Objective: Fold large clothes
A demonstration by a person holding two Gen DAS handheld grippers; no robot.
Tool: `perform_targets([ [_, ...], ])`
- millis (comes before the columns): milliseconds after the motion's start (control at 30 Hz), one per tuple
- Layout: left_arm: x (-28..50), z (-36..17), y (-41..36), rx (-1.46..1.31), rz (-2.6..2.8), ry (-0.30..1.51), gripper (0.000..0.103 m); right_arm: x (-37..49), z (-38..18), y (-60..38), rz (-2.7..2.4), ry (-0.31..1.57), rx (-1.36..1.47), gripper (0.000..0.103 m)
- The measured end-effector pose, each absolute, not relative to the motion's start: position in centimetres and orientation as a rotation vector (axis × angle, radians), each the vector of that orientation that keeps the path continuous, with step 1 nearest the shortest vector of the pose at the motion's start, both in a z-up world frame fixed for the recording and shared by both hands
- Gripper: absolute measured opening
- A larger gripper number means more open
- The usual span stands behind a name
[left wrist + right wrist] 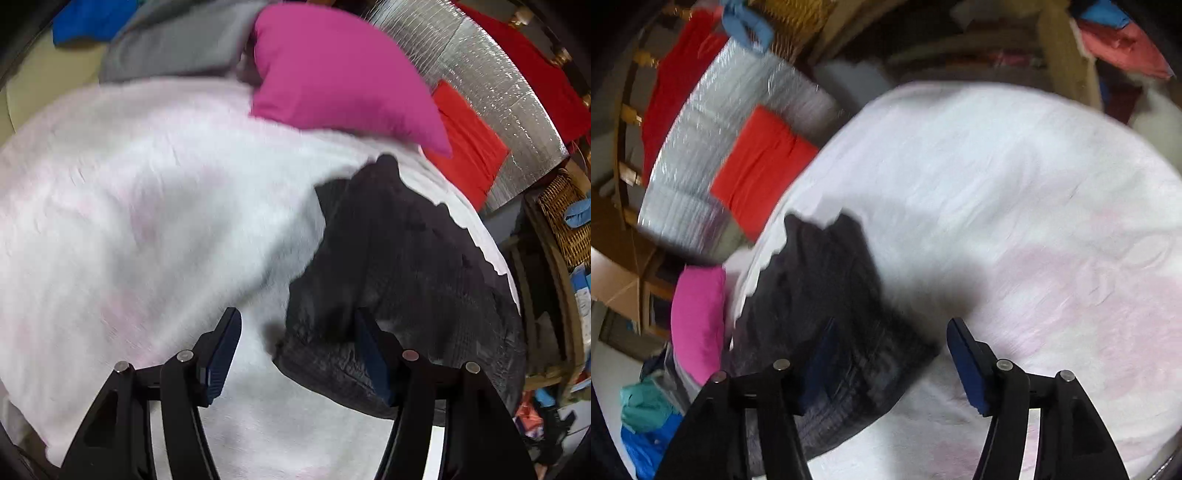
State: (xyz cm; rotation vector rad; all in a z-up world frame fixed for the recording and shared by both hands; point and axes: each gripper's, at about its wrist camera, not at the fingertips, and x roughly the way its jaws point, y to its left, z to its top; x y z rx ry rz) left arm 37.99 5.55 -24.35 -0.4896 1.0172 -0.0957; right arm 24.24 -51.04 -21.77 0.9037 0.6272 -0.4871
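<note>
While both views are smeared by motion blur, the main layout reads clearly enough: a dark garment (399,280) lies bunched on a white bed cover with faint pink patches (147,206), toward the edge of the bed nearest a silver quilted sheet (480,85). The cloth looks heaped and partly doubled over itself, with an irregular outline and raised corners at its far end; no clean, squared fold is visible. The left gripper (299,354) stands with its jaws moderately apart, the right-hand blue pad lying against or over the near edge of the garment, the other pad over bare cover; nothing is pinched between them. The right gripper (886,365) is likewise part-open, the garment's near corner lying between its pads; its left pad shows in front of the dark cloth, though the blur leaves contact uncertain, and no clamp is seen. Judged from this, the fold is at an early or middle stage: the garment is on the work surface but neither spread flat nor folded. What is left appears to be taking hold of the edges, straightening, and making the folds. A pink cushion (332,66), an orange-red cushion (465,140) and grey bedding (177,44) lie beyond, apart from the garment.
</note>
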Motion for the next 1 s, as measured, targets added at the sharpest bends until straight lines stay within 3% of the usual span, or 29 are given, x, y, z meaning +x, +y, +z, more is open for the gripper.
perform_targets([
  [100, 37.7, -23.3, 5.5, -0.427, -0.08, 0.964, 0.072, 24.1, -21.3, -51.7, -0.484, 0.601, 0.89, 0.069],
  [567, 41.9, -24.8, 3.2, -0.436, -0.142, 0.994, 0.072, 33.2, -24.5, -52.2, -0.359, 0.706, 0.839, 0.069],
  [600, 42.2, -25.0, 3.2, -0.445, -0.146, 1.003, 0.072, 33.9, -24.8, -52.1, -0.347, 0.725, 0.824, 0.066],
  [633, 42.6, -25.2, 3.2, -0.458, -0.151, 1.009, 0.065, 34.8, -24.9, -51.7, -0.332, 0.748, 0.792, 0.043],
  [667, 42.8, -25.3, 3.3, -0.471, -0.156, 1.011, 0.049, 35.3, -24.8, -51.3, -0.336, 0.761, 0.764, 0.031],
  [700, 43.0, -25.3, 3.3, -0.482, -0.159, 1.011, 0.045, 35.7, -24.3, -50.7, -0.36, 0.759, 0.718, 0.029],
  [733, 43.1, -25.1, 3.4, -0.484, -0.157, 1.002, 0.041, 35.8, -23.8, -50.2, -0.372, 0.747, 0.686, 0.02],
  [800, 43.3, -24.4, 3.2, -0.466, -0.158, 0.97, 0.034, 35.7, -22.4, -49.7, -0.38, 0.69, 0.672, 0.017],
  [1000, 44.8, -26.6, 2.3, -0.421, -0.106, 1.071, 0.037, 36.6, -26.5, -51.2, -0.402, 0.769, 0.77, 0.02],
])
